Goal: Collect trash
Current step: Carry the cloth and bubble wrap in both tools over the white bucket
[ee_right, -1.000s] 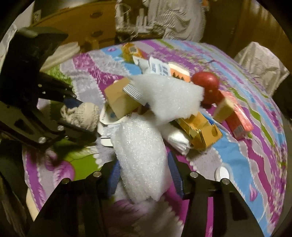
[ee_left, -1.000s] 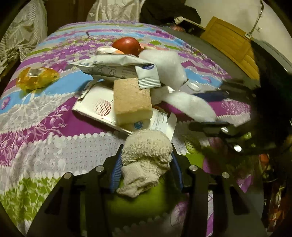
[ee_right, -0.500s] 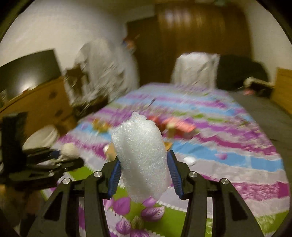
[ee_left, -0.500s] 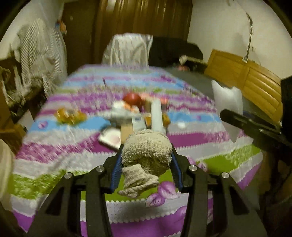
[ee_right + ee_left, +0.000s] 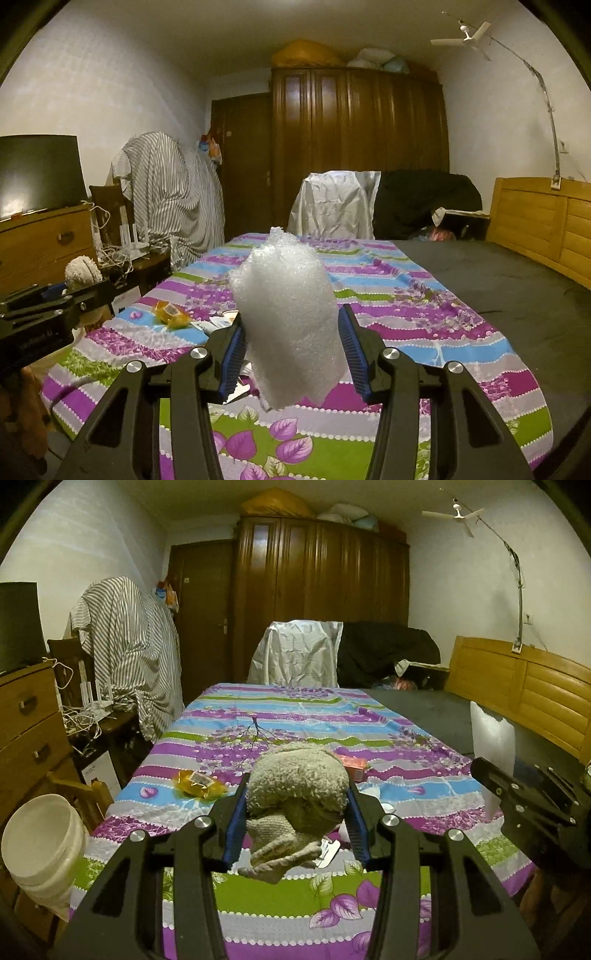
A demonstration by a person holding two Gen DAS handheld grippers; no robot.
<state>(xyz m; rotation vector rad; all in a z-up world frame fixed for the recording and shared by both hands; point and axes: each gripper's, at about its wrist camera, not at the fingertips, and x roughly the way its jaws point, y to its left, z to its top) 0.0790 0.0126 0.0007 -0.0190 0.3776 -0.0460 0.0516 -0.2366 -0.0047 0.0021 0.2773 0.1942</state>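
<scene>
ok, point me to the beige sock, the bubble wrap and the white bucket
beige sock (image 5: 295, 786), left wrist view, on its fuzzy rounded top.
bubble wrap (image 5: 288, 317), right wrist view, on the middle of the wad.
white bucket (image 5: 37, 853), left wrist view, on its inner wall.

Nothing here is reading clearly. The yellow wrapper lying on the striped bedspread is showing a white barcode label, but its digits are blurring out. On the floor left of the bedspread, a white box is carrying a faint line of print, too small to make out. The left gripper's black body is bearing pale lettering that is staying illegible
</scene>
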